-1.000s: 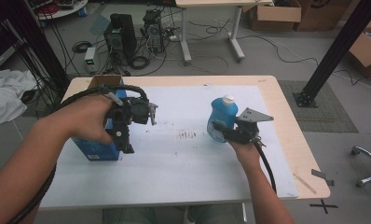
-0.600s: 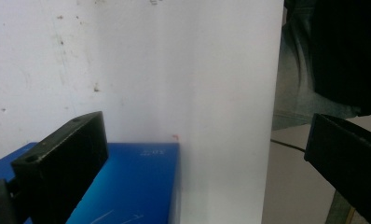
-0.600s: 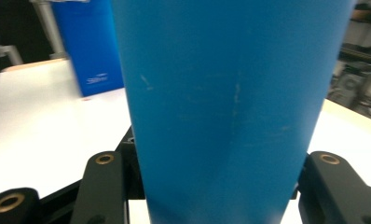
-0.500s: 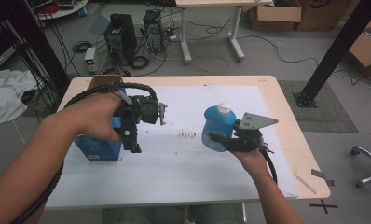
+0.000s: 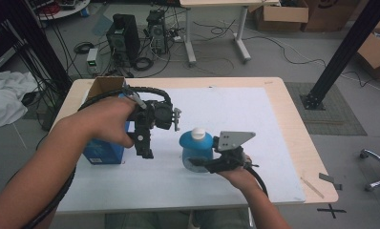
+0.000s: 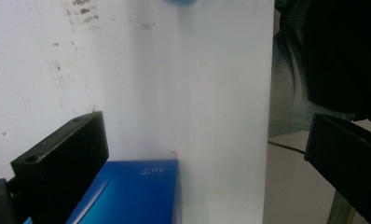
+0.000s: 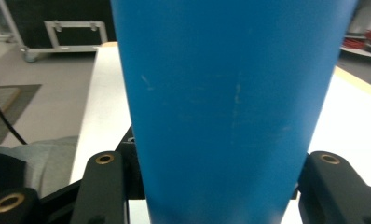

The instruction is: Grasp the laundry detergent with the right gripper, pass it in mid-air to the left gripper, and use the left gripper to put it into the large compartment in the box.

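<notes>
Standing upright, the blue bottle (image 5: 196,150) with a white cap is clamped by the right gripper (image 5: 203,164). At nine o'clock from it, the left gripper (image 5: 147,145) points down with jaws wide, nothing between them.

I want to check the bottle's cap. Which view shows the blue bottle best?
The high view: the whole blue bottle shows with its white cap, clamped in the right gripper. The right gripper view has just its blue wall, close up between the jaws. The left gripper view catches a blurred blue sliver at the top edge.
</notes>
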### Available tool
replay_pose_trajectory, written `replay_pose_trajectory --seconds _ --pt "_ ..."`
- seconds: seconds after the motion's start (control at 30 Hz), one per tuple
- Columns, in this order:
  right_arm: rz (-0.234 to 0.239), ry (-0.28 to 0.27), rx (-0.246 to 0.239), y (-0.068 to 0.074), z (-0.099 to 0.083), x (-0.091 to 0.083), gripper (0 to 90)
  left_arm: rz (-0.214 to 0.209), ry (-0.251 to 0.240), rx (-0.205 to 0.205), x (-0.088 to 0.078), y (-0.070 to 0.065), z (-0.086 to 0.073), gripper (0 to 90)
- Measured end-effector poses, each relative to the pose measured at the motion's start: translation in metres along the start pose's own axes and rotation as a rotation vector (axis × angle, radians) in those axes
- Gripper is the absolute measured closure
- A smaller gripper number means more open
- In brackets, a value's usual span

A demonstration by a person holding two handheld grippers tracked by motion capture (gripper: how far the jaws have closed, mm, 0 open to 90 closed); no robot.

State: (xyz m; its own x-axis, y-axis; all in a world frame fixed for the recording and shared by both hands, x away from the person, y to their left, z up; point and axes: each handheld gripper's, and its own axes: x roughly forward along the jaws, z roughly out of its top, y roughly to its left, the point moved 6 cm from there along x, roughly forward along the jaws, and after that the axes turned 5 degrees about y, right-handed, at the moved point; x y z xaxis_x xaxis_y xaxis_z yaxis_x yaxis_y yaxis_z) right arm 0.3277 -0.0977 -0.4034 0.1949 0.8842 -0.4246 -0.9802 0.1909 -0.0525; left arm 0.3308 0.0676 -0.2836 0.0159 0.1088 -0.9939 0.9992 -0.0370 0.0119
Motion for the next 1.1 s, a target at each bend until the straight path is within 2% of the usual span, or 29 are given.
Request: replay_pose_trajectory --seconds 0.13,0.23,0.3,0.57,0.67,0.77,1.1 --pt "0.041 0.002 -0.007 0.009 0.002 0.02 45.5 -0.014 0.001 0.0 0.002 -0.001 0.002 0.1" --pt "0.061 -0.015 -0.02 0.014 0.006 0.033 45.6 -0.018 -0.004 -0.007 0.006 0.0 0.002 0.1" --pt "0.084 -0.028 -0.011 0.016 0.009 0.044 45.7 -0.023 -0.007 -0.017 0.008 -0.001 0.002 0.1" --pt "0.124 -0.04 -0.004 0.022 0.018 0.068 45.8 -0.027 -0.024 -0.012 0.017 -0.006 0.005 0.1" --pt "0.137 -0.046 0.004 0.026 0.023 0.079 45.8 -0.035 -0.016 -0.011 0.02 -0.008 0.006 0.0" --pt "0.143 -0.055 0.01 0.027 0.025 0.083 45.8 -0.038 -0.022 -0.011 0.023 -0.009 0.007 0.1" --pt "0.145 -0.072 -0.013 0.029 0.038 0.093 45.6 -0.035 -0.023 -0.02 0.026 -0.011 0.003 0.1"
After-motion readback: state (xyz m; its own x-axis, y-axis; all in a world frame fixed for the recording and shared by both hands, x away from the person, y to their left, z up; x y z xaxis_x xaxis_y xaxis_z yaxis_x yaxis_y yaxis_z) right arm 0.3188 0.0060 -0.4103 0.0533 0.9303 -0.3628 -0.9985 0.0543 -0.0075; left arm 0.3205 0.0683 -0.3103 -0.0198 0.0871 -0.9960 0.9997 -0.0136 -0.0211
